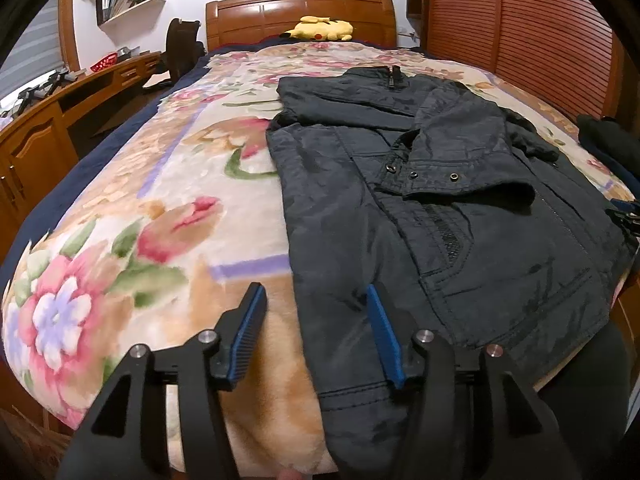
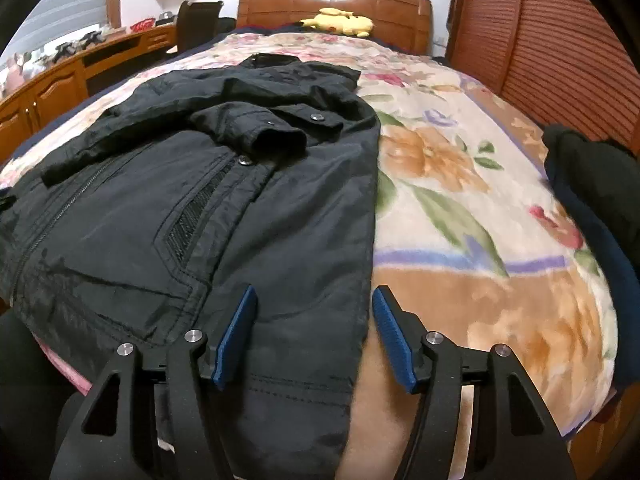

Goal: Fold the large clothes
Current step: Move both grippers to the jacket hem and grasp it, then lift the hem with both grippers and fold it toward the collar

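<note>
- Bedroom with a wooden headboard [image 1: 300,8]; a floral blanket [image 1: 160,208] covers the bed and serves as the folding surface.
- On it lies the dark jacket [image 1: 440,208], front up, collar toward the headboard, both sleeves already crossed over the chest, so the body is narrowed for a lengthwise fold.
- Left tool [image 1: 316,320] is spread wide, straddling the jacket's left bottom corner near the hem.
- Right tool [image 2: 316,320] is likewise spread, straddling the right bottom edge.
- Likely reason: pinching both hem corners lets the bottom be carried up toward the collar evenly.
- Another dark garment pile [image 2: 592,184] waits at the bed's right side.
</note>
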